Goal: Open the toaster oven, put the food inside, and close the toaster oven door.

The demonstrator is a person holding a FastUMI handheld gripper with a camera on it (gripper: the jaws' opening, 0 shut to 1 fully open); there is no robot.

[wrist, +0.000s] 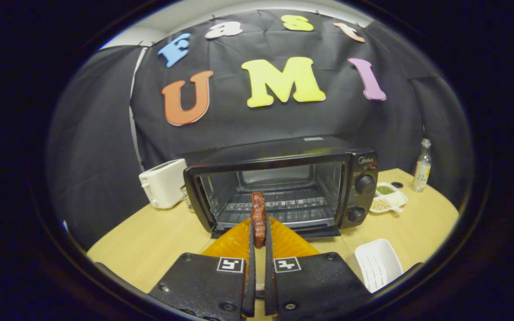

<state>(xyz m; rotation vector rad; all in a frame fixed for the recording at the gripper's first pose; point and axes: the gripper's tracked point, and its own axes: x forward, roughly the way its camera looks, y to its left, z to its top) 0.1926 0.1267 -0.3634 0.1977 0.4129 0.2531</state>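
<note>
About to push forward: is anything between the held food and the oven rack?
Nothing visible blocks it. The tongs are shut on the sausage, held upright over the orange plate. The toaster oven just ahead stands open, and its wire rack is bare.

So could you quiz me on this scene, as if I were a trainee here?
1. True or false: the toaster oven door is open.
2. What does the gripper hold? A) a bottle B) a piece of reddish-brown food C) a knob
3. Fill in: below the held food lies an orange ____.

Key: 1 true: the rack inside shows plainly. 2 B: both fingers press on the food, held upright before the oven's mouth. 3 plate.
</note>
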